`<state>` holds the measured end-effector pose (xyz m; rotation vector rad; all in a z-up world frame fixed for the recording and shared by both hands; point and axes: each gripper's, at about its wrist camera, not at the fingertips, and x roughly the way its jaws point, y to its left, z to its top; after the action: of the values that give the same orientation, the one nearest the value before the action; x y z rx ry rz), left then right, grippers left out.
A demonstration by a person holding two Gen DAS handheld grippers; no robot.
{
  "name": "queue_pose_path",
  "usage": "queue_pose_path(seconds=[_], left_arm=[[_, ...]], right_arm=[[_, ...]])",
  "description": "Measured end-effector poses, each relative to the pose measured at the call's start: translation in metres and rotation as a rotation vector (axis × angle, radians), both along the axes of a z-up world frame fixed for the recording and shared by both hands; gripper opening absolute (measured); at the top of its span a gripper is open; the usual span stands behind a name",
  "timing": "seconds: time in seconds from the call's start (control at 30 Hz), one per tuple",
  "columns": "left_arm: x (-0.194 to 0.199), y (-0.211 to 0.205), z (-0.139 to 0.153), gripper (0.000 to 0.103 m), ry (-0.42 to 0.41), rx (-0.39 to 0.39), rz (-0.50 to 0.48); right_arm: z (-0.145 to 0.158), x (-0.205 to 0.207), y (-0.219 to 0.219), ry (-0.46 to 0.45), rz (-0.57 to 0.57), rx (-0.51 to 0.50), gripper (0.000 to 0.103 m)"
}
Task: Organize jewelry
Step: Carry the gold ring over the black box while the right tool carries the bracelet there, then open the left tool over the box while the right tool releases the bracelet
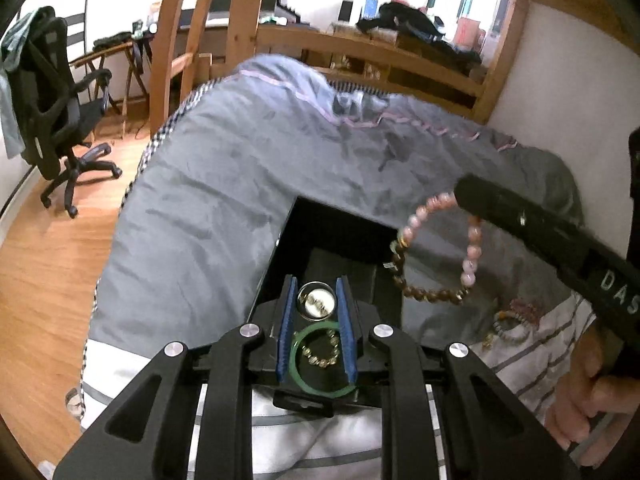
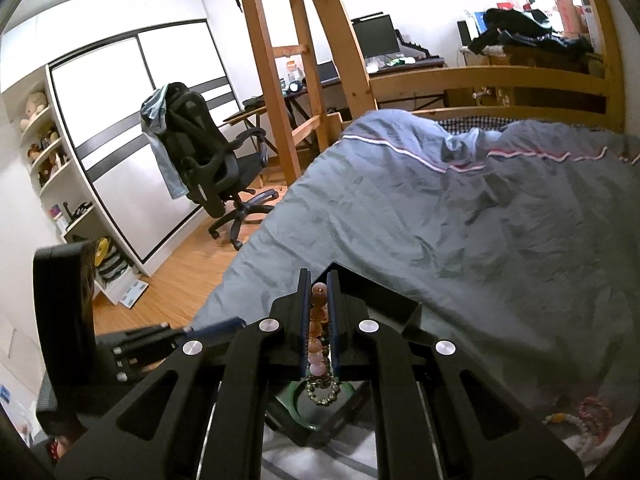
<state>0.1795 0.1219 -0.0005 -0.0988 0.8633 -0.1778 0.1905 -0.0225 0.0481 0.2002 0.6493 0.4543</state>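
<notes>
A black jewelry box [image 1: 320,232] lies open on the grey bedspread. In it are a green bangle [image 1: 316,380], a small beaded bracelet [image 1: 326,354] and a round silver case [image 1: 316,300]. My left gripper [image 1: 316,328] is open, its blue pads on either side of these, just above the box. My right gripper [image 2: 319,320] is shut on a pink and brown beaded bracelet [image 2: 318,328], which in the left wrist view [image 1: 436,248] hangs in the air to the right of the box. The box [image 2: 400,312] and bangle [image 2: 296,404] lie below the right gripper.
More beaded bracelets [image 1: 512,320] lie on the striped sheet right of the box; they also show in the right wrist view [image 2: 580,416]. A grey duvet [image 1: 280,152] covers the bed. A wooden bed frame [image 2: 480,76], an office chair [image 2: 208,156] and a wall [image 1: 560,80] surround it.
</notes>
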Motion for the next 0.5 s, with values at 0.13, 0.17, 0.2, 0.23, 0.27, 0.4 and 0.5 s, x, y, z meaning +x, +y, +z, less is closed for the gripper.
queue_pose_path(seconds=[0.13, 0.17, 0.2, 0.23, 0.27, 0.4, 0.5], left_arm=[[0.011, 0.004, -0.019, 0.020, 0.102, 0.018, 0.063], [0.013, 0.005, -0.024, 0.020, 0.125, 0.010, 0.074], [0.014, 0.005, -0.025, 0.020, 0.132, 0.012, 0.072], [0.014, 0.003, -0.026, 0.020, 0.136, 0.021, 0.070], [0.014, 0.003, -0.027, 0.020, 0.136, 0.025, 0.068], [0.017, 0.007, -0.029, 0.020, 0.150, 0.024, 0.085], [0.020, 0.012, -0.033, 0.035, 0.176, -0.015, 0.100]], right_arm=[[-0.011, 0.007, 0.008, 0.010, 0.008, 0.000, 0.009], [-0.016, 0.010, 0.010, 0.019, 0.012, 0.004, 0.009], [-0.019, 0.011, 0.010, 0.025, 0.010, 0.006, 0.009], [-0.024, 0.014, 0.011, 0.035, 0.007, 0.011, 0.009], [-0.030, 0.017, 0.011, 0.047, 0.005, 0.017, 0.009], [-0.044, 0.025, 0.012, 0.080, 0.007, 0.024, 0.009], [-0.049, 0.028, 0.012, 0.097, 0.015, 0.037, 0.011]])
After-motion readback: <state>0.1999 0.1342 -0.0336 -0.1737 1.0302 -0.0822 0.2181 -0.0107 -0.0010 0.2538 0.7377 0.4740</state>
